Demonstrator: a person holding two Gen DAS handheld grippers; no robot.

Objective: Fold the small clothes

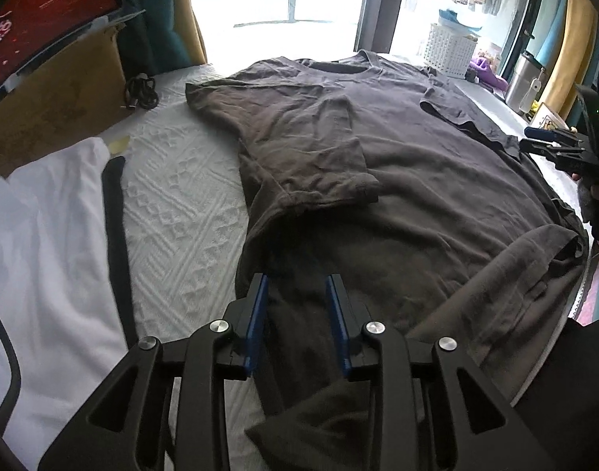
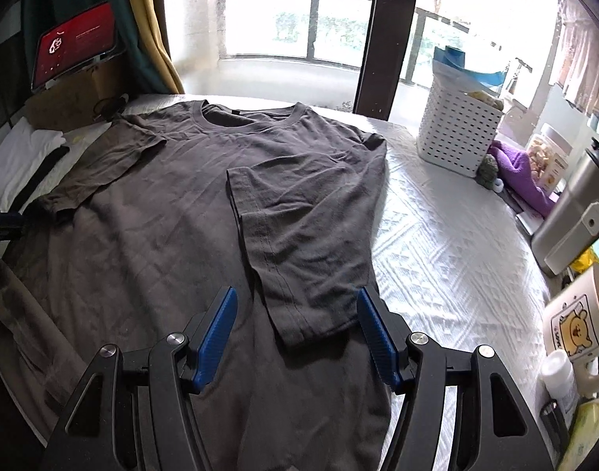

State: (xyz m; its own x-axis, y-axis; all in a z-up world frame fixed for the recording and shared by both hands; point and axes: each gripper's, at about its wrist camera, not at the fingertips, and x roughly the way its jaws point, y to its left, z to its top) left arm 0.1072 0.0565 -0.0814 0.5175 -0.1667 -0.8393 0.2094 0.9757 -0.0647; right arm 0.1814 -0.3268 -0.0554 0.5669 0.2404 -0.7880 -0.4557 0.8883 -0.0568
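Shirt: I see the grey T-shirt [image 2: 173, 204] flat on the bed [image 2: 448, 243] — both sleeves folded in.
Left tongs [image 1: 297, 302]: apart, empty.
Right tongs [image 2: 297, 325]: wide apart, empty.
Left: side folds, then halving — I judge.

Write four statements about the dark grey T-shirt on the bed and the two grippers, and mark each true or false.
1. Both sleeves of the dark grey T-shirt are folded in over its body. True.
2. The right gripper is clamped on a sleeve. False: its jaws stand open above the cloth.
3. A white perforated plastic basket stands beside the shirt. True.
4. The shirt lies on a bare wooden floor. False: it lies on a white quilted bed cover.
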